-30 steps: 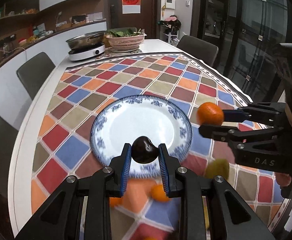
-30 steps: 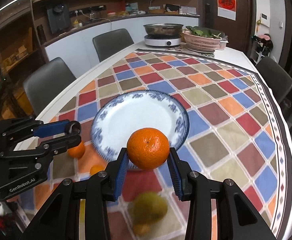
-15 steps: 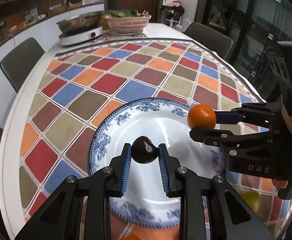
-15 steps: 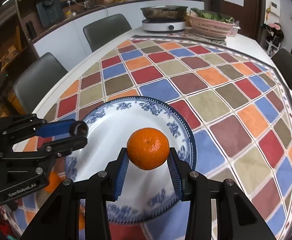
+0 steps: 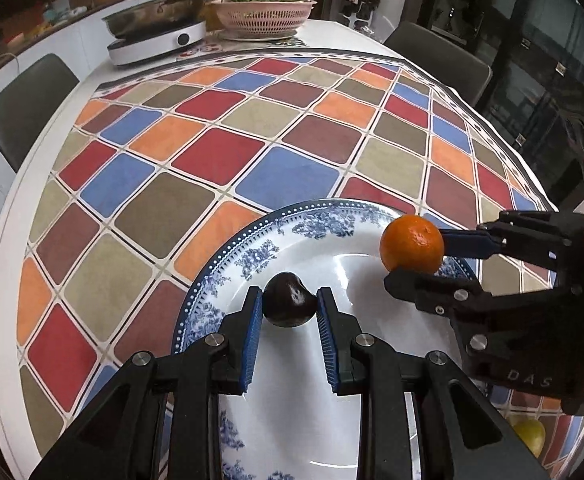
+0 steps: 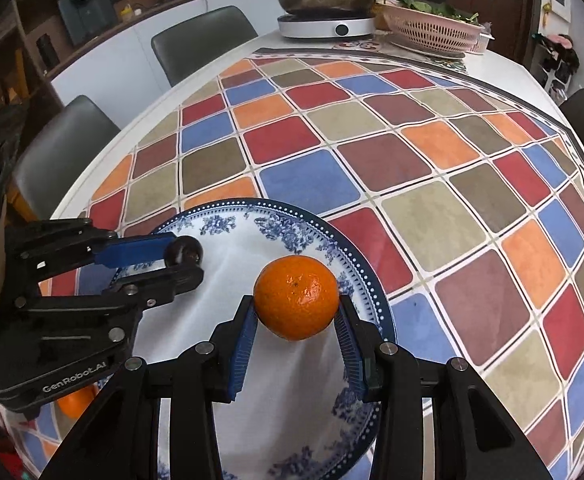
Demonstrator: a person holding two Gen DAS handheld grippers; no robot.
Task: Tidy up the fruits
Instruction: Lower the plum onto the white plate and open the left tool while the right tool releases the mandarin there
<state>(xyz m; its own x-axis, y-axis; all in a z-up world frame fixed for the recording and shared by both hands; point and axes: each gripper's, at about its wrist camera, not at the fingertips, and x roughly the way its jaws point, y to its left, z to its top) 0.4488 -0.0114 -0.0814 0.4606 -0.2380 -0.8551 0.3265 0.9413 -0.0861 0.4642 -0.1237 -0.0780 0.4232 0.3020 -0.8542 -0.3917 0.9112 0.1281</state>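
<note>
A blue-and-white plate (image 5: pixel 292 232) (image 6: pixel 228 224) lies on the checked tablecloth. My left gripper (image 5: pixel 288 306) is shut on a small dark fruit (image 5: pixel 289 305) and holds it over the plate's left part; it also shows in the right wrist view (image 6: pixel 186 258). My right gripper (image 6: pixel 297 308) is shut on an orange (image 6: pixel 296 297) and holds it over the plate's right side; the orange also shows in the left wrist view (image 5: pixel 411 245).
A yellow-green fruit (image 5: pixel 529 435) lies near the table's front right. Another orange fruit (image 6: pixel 77 402) lies under the left gripper body. An induction cooker with pan (image 5: pixel 156 36) and a pink basket of greens (image 5: pixel 264 14) stand at the far end. Grey chairs (image 6: pixel 204 44) ring the table.
Both grippers have moved forward and down over the plate with their fruits still held. The plate looks larger and closer.
</note>
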